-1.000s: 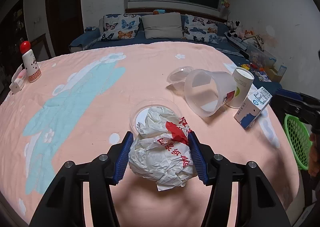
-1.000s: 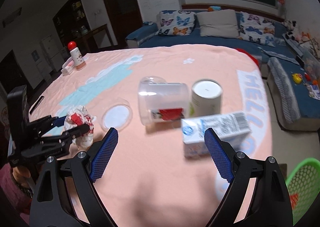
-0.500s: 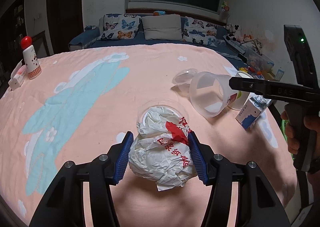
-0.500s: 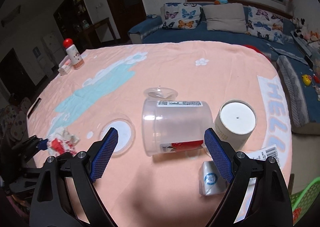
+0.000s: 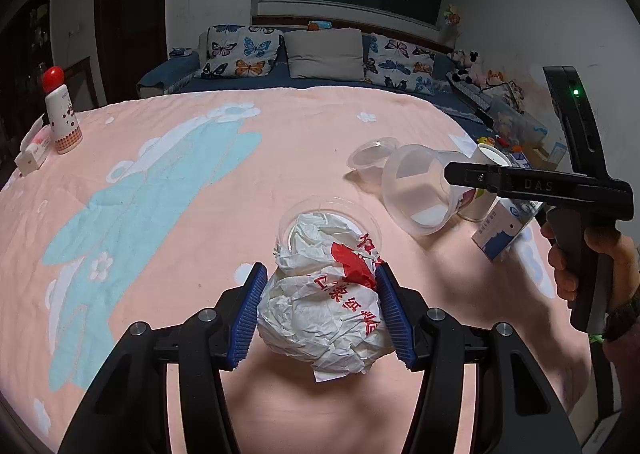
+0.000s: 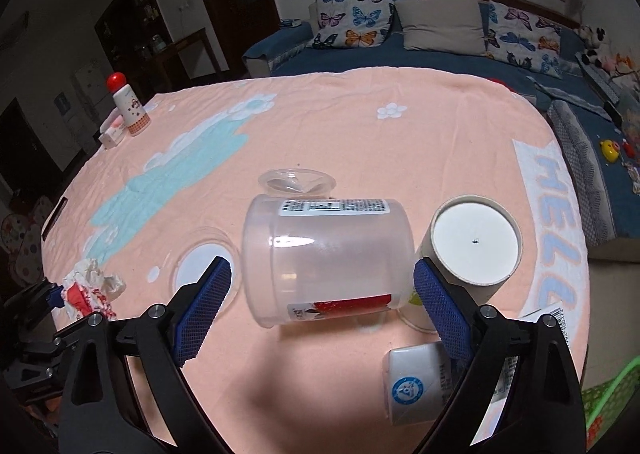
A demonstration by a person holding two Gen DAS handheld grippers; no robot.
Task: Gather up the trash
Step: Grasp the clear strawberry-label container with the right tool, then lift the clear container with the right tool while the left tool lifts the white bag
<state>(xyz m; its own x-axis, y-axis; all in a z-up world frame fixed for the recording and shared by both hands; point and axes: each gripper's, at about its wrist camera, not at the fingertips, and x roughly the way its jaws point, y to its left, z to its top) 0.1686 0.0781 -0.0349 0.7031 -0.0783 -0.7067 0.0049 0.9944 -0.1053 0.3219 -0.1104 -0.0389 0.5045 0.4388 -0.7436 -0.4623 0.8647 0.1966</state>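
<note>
My left gripper [image 5: 320, 310] is shut on a crumpled white paper wrapper with red print [image 5: 324, 302], held just above the pink tablecloth; the wrapper also shows in the right wrist view [image 6: 90, 288]. My right gripper [image 6: 320, 314] is open, its blue pads on either side of a clear plastic cup [image 6: 326, 260] that lies on its side; the cup also shows in the left wrist view [image 5: 420, 189]. A white paper cup [image 6: 476, 244] stands right of it. A small milk carton [image 6: 420, 386] lies under the right finger. A clear flat lid [image 6: 204, 266] lies left of the cup.
A small clear dome lid [image 6: 296, 181] lies behind the plastic cup. A red-capped white bottle [image 5: 60, 113] and a small box [image 5: 32, 157] stand at the table's far left. A green basket [image 6: 612, 394] sits off the table's right edge. A sofa with cushions [image 5: 320, 53] is behind.
My right gripper has moved forward and down over the plastic cup, so the cup now lies between its open fingers. My left gripper holds the wrapper almost still.
</note>
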